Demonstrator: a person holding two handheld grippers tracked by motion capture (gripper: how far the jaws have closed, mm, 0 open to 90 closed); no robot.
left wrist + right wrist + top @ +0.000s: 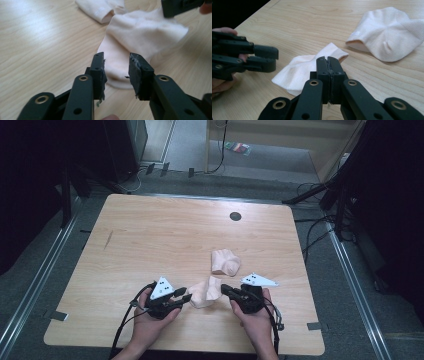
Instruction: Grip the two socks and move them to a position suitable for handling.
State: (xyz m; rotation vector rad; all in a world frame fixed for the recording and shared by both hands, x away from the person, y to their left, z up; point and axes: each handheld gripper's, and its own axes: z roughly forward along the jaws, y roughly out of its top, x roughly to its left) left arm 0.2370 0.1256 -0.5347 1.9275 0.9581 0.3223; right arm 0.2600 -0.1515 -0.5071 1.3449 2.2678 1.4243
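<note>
Two pale pink socks lie on the wooden table (150, 235). The near sock (205, 292) (135, 40) (299, 70) rests between my two grippers. The far sock (223, 261) (100, 8) (389, 35) sits bunched just beyond it. My left gripper (185, 295) (116, 57) is open, its jaws set apart at the near sock's left end with cloth showing in the gap. My right gripper (225, 288) (328, 60) has its jaws pressed together, tips over the near sock's right edge; no cloth shows between them.
A dark round hole (235, 216) marks the table's far side. Cables (320, 227) and stands crowd the floor to the right, and more cables run along the floor behind the table. The person's hands (255, 320) hold the grippers close to the front edge.
</note>
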